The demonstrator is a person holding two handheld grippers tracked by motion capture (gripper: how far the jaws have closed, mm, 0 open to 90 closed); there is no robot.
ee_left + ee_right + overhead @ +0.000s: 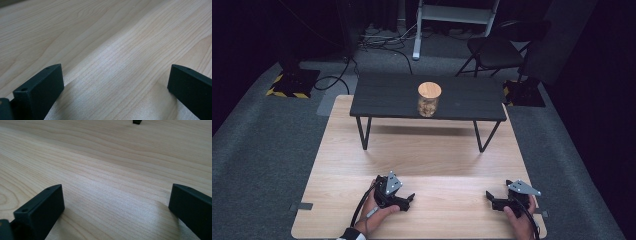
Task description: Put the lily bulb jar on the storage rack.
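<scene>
High view: at the near edge of the light wooden table (422, 155), the left gripper (408, 202) and the right gripper (490, 198) both rest on the bare wood, well apart from each other, each held in a hand coming in from the bottom. Their tips point toward one another across the table.

The left gripper view shows its jaws spread wide with nothing between them but wood grain. The right gripper view shows the same: jaws spread, empty, low over the surface.

Farther off, a small black bench (382, 97) stands on the far half of the table. On its top, near the middle, stands a glass jar (428, 106) with a wooden lid (429, 90), upright, holding some pale contents. It is well apart from both grippers.

Judgement: the work has not begun; the step in hand is the reach to the jar. To do it well, lift a gripper clear of the bench edge, approach level with the jaws kept wide, and close on the glass body below the lid. A high or off-centre grip could tip the jar.
</scene>
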